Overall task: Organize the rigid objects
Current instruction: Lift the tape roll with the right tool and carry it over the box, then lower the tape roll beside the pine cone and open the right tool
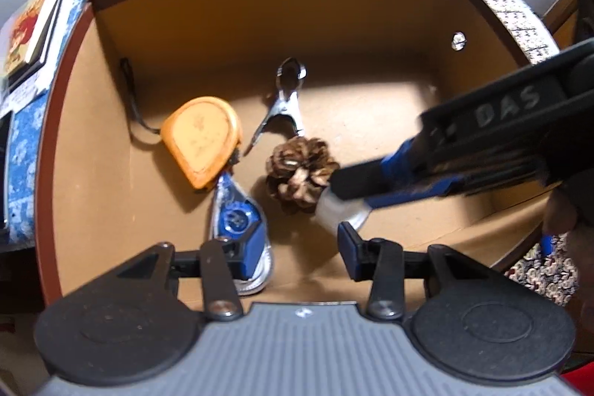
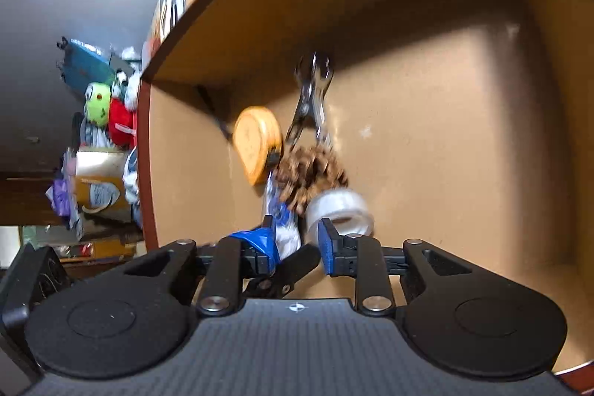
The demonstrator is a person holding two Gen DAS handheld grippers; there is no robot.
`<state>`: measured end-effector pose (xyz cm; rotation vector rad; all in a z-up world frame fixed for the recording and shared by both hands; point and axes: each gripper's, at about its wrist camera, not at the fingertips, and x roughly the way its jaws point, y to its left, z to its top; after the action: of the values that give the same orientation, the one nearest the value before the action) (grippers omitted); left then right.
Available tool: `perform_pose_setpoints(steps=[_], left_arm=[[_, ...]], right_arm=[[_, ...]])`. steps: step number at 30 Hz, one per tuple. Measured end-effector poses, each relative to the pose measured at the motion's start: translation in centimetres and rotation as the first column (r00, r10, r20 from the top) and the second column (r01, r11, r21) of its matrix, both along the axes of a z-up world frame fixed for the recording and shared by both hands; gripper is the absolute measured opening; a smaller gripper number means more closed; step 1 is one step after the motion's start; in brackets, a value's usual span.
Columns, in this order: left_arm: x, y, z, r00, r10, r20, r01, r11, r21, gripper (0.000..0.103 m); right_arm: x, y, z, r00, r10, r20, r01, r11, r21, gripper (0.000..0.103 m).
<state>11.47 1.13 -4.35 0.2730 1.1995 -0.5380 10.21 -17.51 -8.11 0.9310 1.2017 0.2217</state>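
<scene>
Down in the brown wooden box, the clear roll of tape lay against the brown pine cone. I judged the right gripper, seemingly pinching the roll, should release gently. The left gripper hovered spread. An orange tape measure, metal clamp and blue-and-silver packet crowded close.

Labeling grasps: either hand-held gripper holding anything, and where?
Left hand-held gripper: open, empty. Right hand-held gripper sits beside the clear tape roll in the brown wooden drawer; whether it grips the roll cannot be told.
</scene>
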Motion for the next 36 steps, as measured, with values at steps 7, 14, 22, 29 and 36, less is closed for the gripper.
perform_pose_setpoints(steps=[7, 14, 22, 29, 36], left_arm=[[0.0, 0.8, 0.0, 0.999, 0.041, 0.013, -0.041, 0.998, 0.037, 0.043], [-0.7, 1.2, 0.8, 0.998, 0.044, 0.039, -0.045, 0.999, 0.022, 0.043], [-0.7, 1.1, 0.9, 0.997, 0.057, 0.046, -0.058, 0.998, 0.02, 0.045], [-0.7, 1.2, 1.0, 0.996, 0.071, 0.063, -0.072, 0.997, 0.029, 0.05], [-1.0, 1.2, 1.3, 0.991, 0.085, 0.1, -0.091, 0.994, 0.055, 0.051]], right_arm=[[0.6, -0.6, -0.3, 0.995, -0.102, 0.022, 0.103, 0.989, -0.101, 0.008], [1.2, -0.5, -1.5, 0.99, -0.135, -0.037, 0.133, 0.99, -0.057, 0.008], [0.3, 0.9, -1.8, 0.993, -0.069, -0.095, 0.07, 0.997, 0.01, 0.009], [-0.6, 0.8, -0.9, 0.995, -0.097, -0.035, 0.095, 0.993, -0.073, 0.009], [-1.6, 0.8, 0.7, 0.992, -0.102, 0.081, 0.115, 0.976, -0.185, 0.009]])
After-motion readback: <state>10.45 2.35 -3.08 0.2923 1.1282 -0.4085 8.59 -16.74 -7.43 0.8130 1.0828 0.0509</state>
